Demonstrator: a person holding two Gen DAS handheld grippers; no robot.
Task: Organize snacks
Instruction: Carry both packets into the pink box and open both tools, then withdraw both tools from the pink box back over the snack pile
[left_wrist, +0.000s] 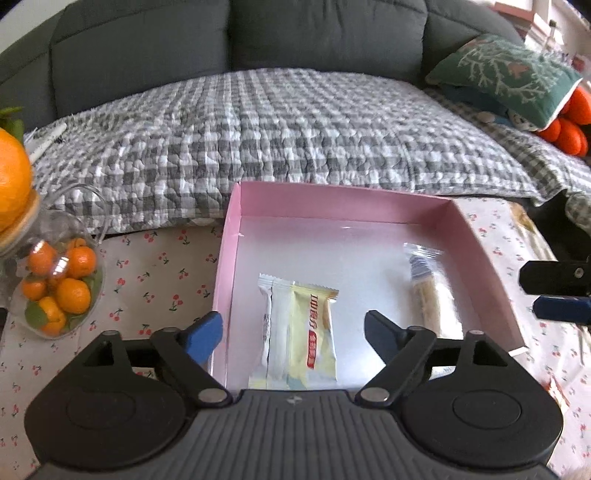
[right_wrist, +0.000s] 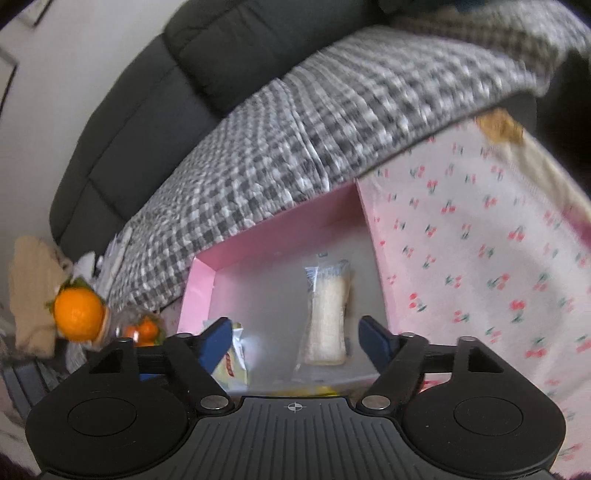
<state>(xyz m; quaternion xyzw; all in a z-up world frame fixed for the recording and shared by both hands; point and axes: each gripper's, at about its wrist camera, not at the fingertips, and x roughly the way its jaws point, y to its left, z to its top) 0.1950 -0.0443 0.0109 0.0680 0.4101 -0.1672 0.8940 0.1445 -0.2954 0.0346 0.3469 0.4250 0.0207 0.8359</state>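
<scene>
Cherry-print tabletop carries shallow pink cardboard box. Left gripper jaws apart, empty, yellow-white snack packet between them. Right gripper jaws apart, clear-wrapped pale cracker packet between, untouched.

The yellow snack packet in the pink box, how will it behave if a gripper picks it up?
The yellow snack packet looks like thin glossy film, so probably light and slippery. Its crimped ends suggest it may flex or crinkle when pinched. Lying flat in the pink box, it should not roll.
</scene>
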